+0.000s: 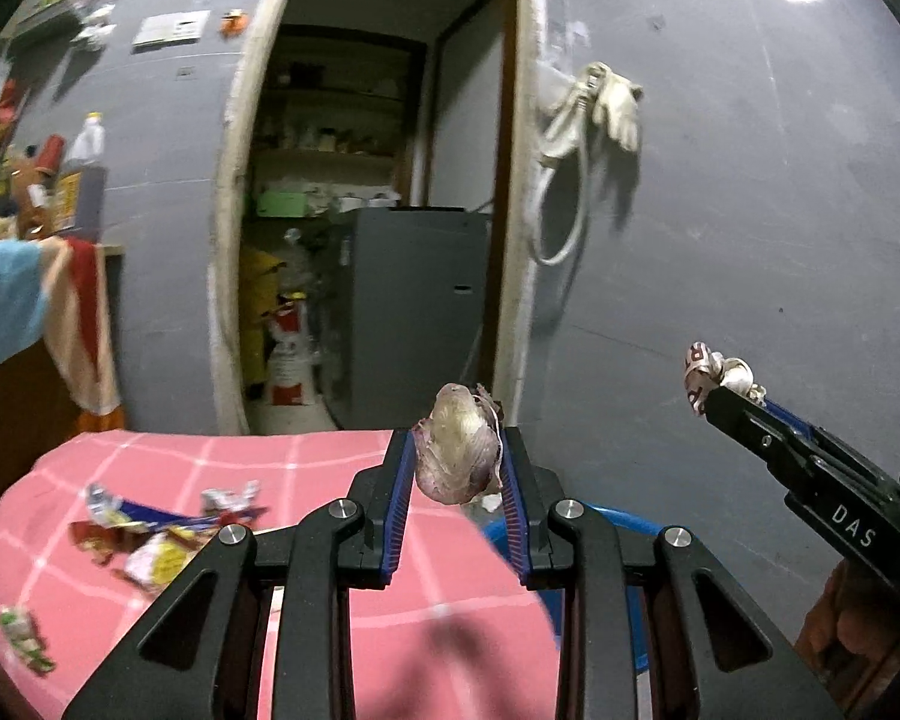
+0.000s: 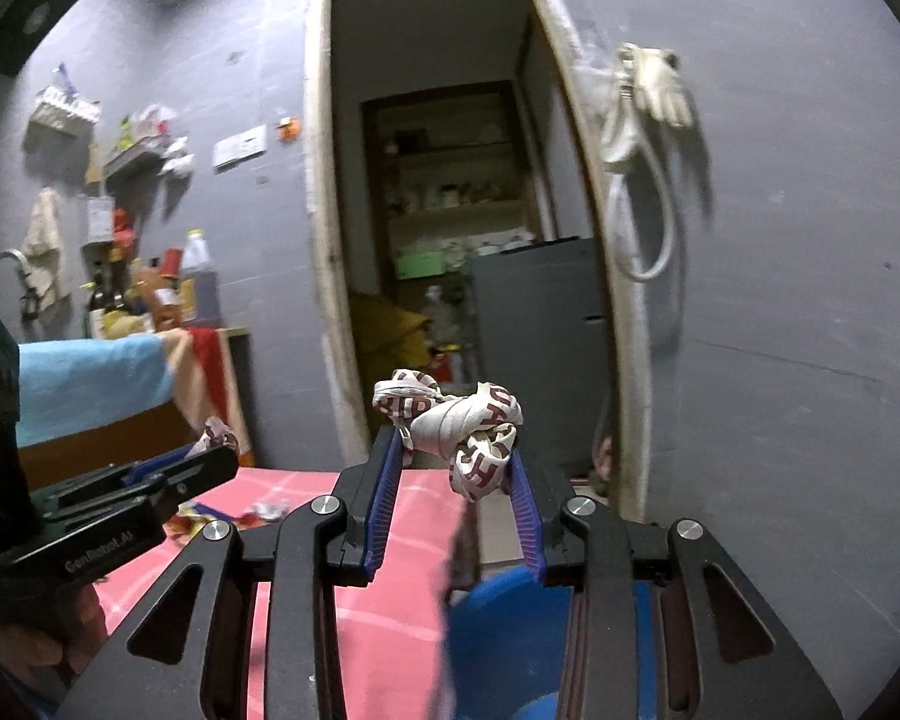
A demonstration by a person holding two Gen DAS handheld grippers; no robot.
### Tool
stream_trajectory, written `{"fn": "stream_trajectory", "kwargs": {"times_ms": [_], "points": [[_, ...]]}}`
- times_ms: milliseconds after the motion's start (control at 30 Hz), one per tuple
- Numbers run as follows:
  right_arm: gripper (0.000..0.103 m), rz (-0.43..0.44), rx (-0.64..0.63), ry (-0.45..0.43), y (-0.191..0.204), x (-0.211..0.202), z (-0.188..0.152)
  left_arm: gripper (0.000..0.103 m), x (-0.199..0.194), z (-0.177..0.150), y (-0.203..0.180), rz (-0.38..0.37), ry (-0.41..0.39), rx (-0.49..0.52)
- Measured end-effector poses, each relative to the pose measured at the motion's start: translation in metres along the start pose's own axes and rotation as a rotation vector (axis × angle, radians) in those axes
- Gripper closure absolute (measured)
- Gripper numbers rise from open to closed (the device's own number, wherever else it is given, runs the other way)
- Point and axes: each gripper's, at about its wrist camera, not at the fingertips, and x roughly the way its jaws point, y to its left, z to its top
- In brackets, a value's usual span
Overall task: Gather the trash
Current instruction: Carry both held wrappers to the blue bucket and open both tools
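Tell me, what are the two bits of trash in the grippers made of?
Left gripper: dry papery peel, probably onion or garlic skin, thin, matte, purplish.
Right gripper: crumpled wrapper, probably paper or thin plastic, white with red letters.

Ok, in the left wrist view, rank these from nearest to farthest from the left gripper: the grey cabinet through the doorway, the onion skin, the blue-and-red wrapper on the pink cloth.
1. Onion skin: clamped between the left gripper pads.
2. Blue-and-red wrapper: on the pink cloth, lower left.
3. Grey cabinet: beyond the doorway, straight ahead.
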Motion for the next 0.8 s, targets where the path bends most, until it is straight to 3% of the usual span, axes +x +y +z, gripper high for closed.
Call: {"fn": "stream_trajectory", "kwargs": {"times_ms": [233,467,800], "points": [[0.068,-0.075,0.055,0.045,-0.047,0.002,-0.020,0.079,0.047,-0.009,-0.032,-0.052,0.074,0.040],[0.068,-0.112,0.123,0.158,-0.078,0.013,-0.047,0.078,0.098,-0.024,-0.050,-0.085,0.227,0.040],[0.068,-0.130,0.195,0.320,-0.097,0.035,-0.073,0.078,0.142,-0.050,-0.049,-0.093,0.425,0.000]]}}
